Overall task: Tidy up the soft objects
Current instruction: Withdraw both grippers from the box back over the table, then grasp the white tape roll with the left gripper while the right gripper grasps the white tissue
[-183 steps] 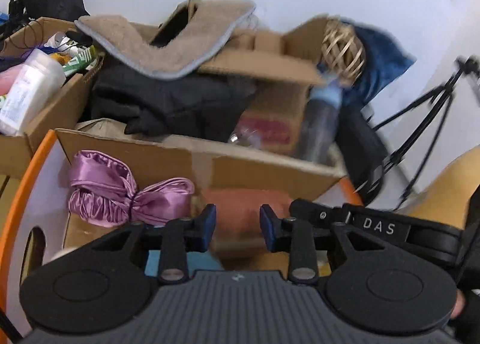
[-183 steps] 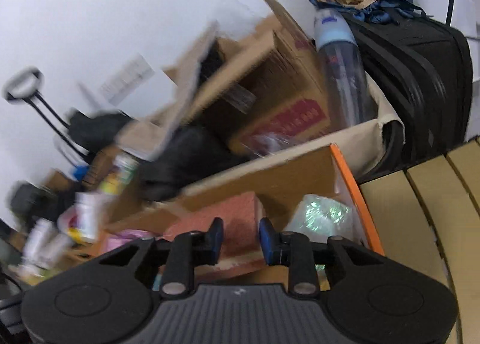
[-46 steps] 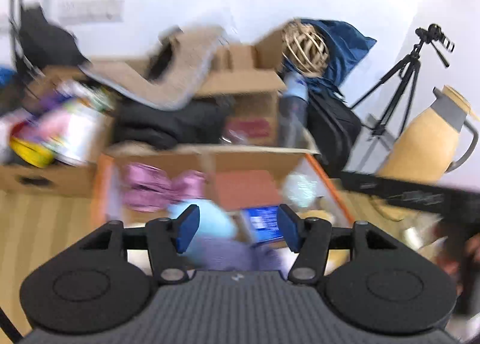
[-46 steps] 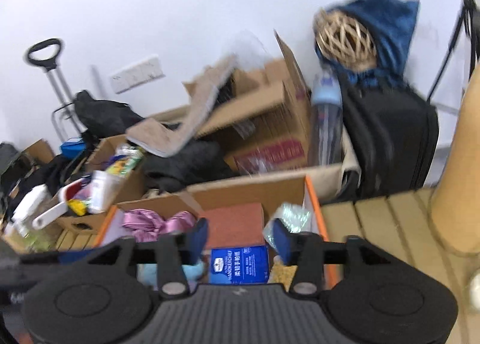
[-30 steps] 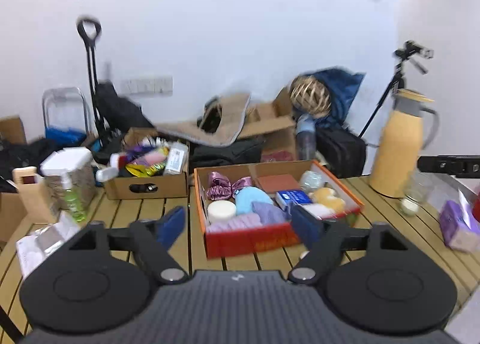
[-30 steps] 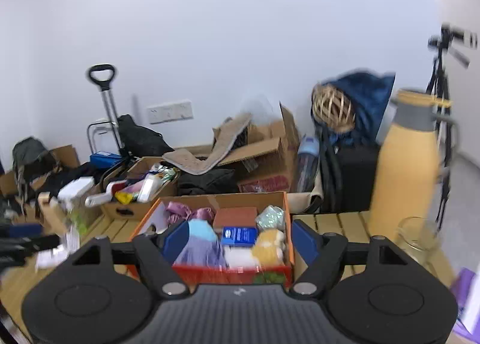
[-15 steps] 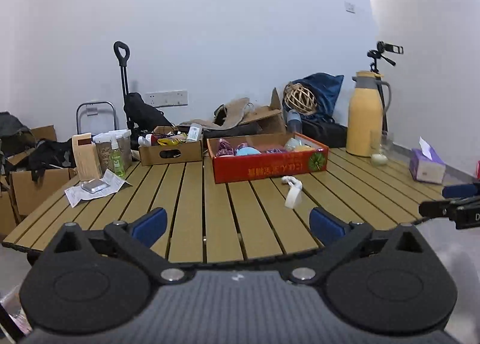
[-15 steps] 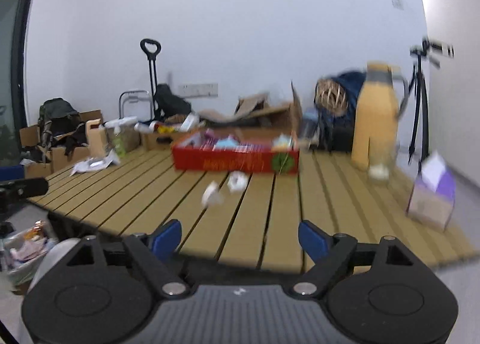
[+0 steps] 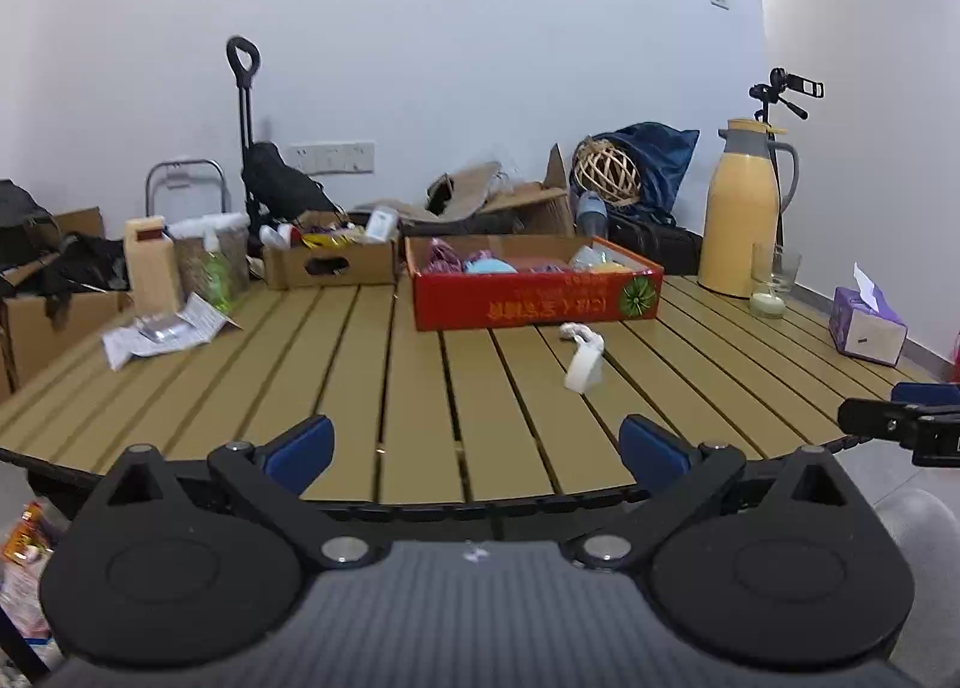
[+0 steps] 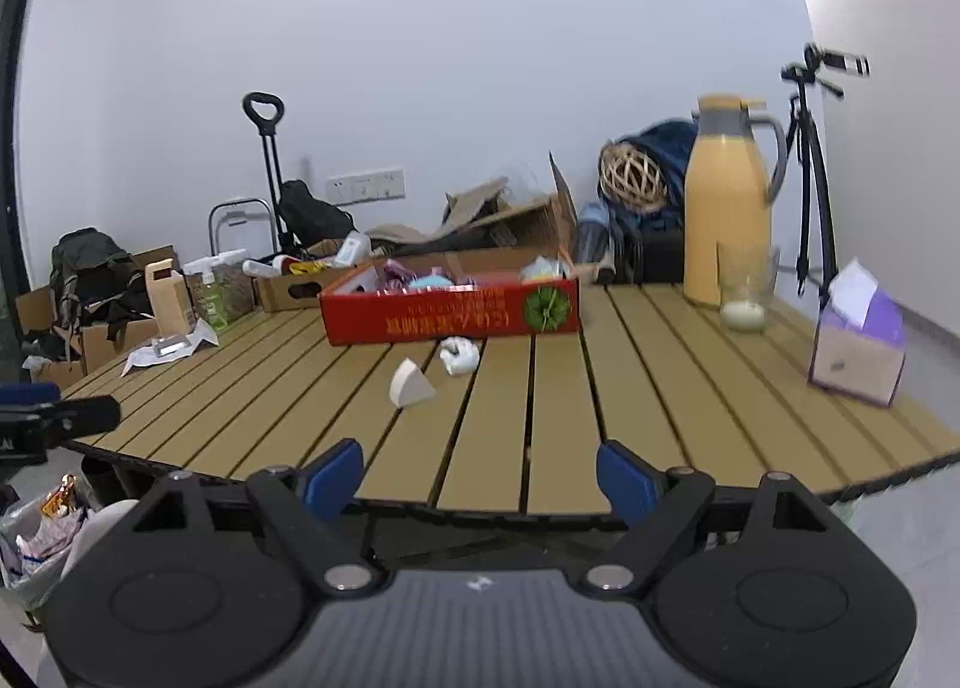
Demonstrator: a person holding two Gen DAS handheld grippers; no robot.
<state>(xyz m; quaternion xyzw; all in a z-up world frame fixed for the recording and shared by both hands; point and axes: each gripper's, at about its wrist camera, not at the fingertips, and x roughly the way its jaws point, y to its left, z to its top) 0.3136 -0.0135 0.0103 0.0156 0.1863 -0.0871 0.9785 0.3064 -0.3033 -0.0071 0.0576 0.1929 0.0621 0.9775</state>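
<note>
A red cardboard box (image 9: 534, 301) (image 10: 450, 316) stands at the back of the slatted wooden table (image 9: 360, 388), with a purple satin piece, a light blue piece and other soft items inside. In front of it lie a crumpled white cloth (image 9: 577, 331) (image 10: 459, 355) and a white wedge-shaped sponge (image 9: 583, 367) (image 10: 411, 383). My left gripper (image 9: 474, 445) hangs open and empty in front of the table's near edge, far from the box. My right gripper (image 10: 480, 475) is also open and empty off the near edge. Each gripper's tip shows at the side of the other's view.
A yellow jug (image 9: 744, 220), a glass with a candle (image 9: 768, 292) and a purple tissue box (image 9: 867, 322) stand on the right. On the left are a brown box of bottles (image 9: 330, 262), a wooden carton (image 9: 150, 268) and loose papers (image 9: 162, 334). Clutter lines the wall.
Both grippers have drawn back from over the red box to beyond the table's near edge and sunk lower. Their jaws stand wider apart than before.
</note>
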